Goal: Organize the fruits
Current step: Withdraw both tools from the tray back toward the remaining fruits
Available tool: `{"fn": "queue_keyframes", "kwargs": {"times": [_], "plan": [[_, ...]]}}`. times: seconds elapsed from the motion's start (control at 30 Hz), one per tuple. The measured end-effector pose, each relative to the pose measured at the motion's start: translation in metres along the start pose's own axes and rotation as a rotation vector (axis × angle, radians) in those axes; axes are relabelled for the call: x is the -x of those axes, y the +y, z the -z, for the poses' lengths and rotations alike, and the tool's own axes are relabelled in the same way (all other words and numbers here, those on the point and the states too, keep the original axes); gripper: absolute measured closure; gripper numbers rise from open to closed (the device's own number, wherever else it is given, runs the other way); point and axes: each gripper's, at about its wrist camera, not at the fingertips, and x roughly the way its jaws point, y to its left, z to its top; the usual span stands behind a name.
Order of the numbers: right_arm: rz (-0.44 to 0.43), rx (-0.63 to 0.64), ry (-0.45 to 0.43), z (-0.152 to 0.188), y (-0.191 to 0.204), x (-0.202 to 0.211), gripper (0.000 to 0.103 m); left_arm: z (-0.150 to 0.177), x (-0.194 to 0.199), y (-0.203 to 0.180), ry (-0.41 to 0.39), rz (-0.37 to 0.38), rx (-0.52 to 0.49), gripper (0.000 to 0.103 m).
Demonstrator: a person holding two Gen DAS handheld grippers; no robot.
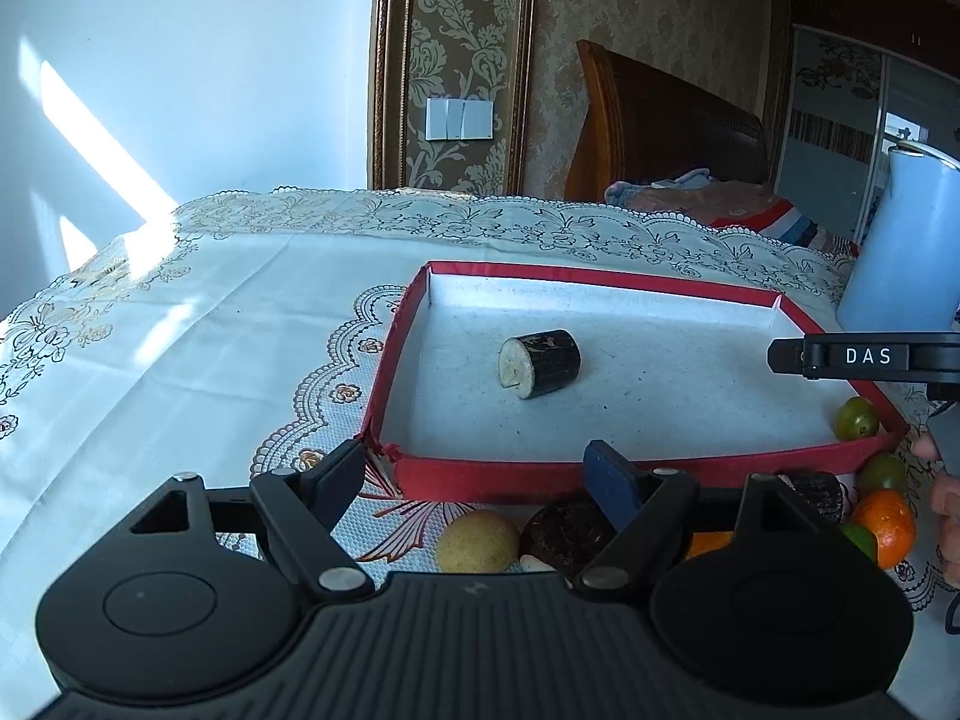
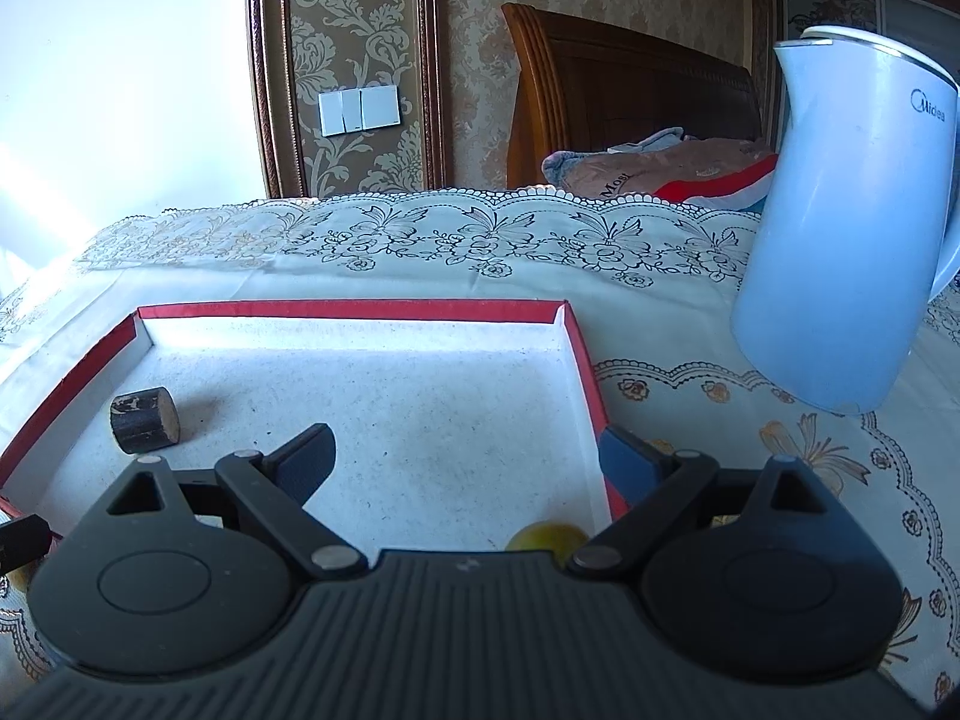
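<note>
**One piece in the tray, the rest of the fruit waiting outside its near wall**

A short dark cylinder of sugarcane (image 1: 540,363) lies on its side inside the red-edged tray (image 1: 384,396), pale cut end turned toward the left wrist camera; it sits toward the tray's left half, clear of every wall; in the right wrist view the same piece (image 2: 145,420) rests near the tray's left wall (image 2: 72,378). A green-yellow fruit (image 1: 856,417) sits in the tray's near right corner, against the wall; the right wrist view shows it (image 2: 549,537) just above the gripper body.

Outside the near wall, on the lace tablecloth (image 1: 180,330), lie a yellow round fruit (image 1: 477,540), a dark brown chunk (image 1: 567,531) touching it, a second dark piece (image 1: 816,495), a green fruit (image 1: 882,471) and an orange (image 1: 888,525), all bunched close together.

The left gripper (image 1: 474,471) hangs over the tray's near wall with its jaws well apart and nothing between them; the right gripper (image 2: 465,459) stands over the tray floor, jaws spread wide and empty; its finger (image 1: 840,355) reaches into the left view from the right edge.

A pale blue kettle (image 2: 840,240) stands on the cloth to the right of the tray, apart from it.
</note>
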Motion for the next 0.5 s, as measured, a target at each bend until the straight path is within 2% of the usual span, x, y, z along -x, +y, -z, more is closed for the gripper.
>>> {"fn": "queue_keyframes", "kwargs": {"times": [0.2, 0.5], "plan": [[0.02, -0.007, 0.002, 0.009, -0.005, 0.012, 0.009, 0.0, 0.001, -0.003, -0.005, 0.002, -0.007, 0.023], [-0.012, -0.017, 0.0, 0.044, -0.025, 0.061, 0.009, 0.0, 0.003, 0.001, -0.004, 0.028, 0.015, 0.023]]}}
